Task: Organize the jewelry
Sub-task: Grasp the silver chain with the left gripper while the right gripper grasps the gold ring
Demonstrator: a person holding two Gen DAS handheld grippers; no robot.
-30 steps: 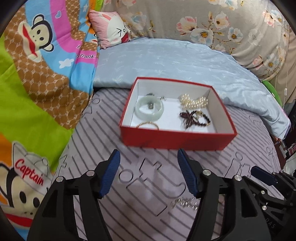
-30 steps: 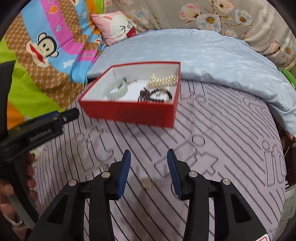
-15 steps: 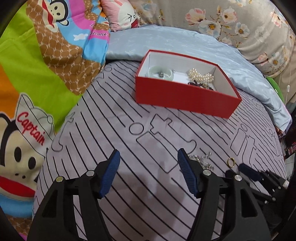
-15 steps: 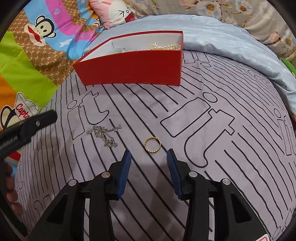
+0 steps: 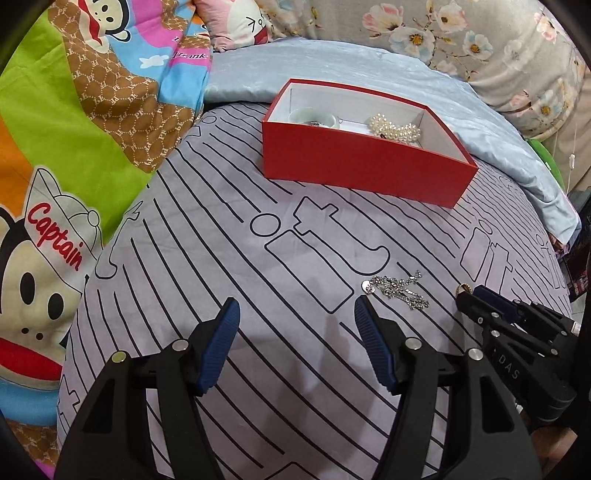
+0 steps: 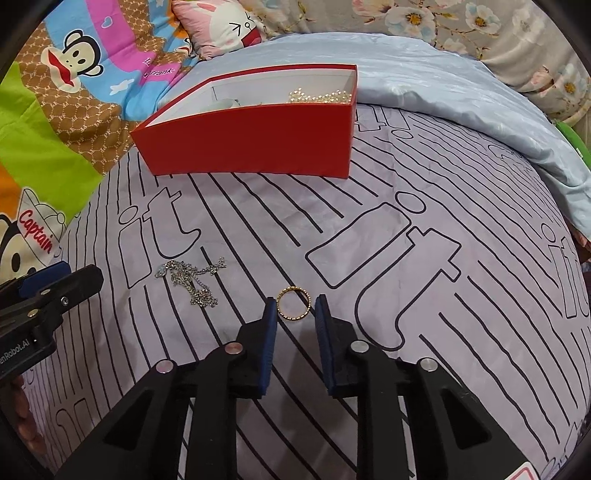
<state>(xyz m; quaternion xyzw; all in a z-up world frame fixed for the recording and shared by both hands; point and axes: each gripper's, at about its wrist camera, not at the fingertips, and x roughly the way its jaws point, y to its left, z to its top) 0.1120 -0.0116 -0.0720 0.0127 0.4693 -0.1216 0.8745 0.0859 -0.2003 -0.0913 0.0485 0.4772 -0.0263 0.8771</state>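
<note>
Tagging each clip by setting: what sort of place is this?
Most likely a bedroom, on a bed: a striped lilac sheet, a cartoon quilt and a small pillow surround the red box.

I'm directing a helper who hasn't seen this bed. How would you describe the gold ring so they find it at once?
Start at the red box on the lilac striped bedspread. Nearer the camera than the box, two loose pieces lie on the fabric. The gold ring is the small plain hoop between the right gripper's blue fingertips, unlike the tangled silver chain to its left.
</note>
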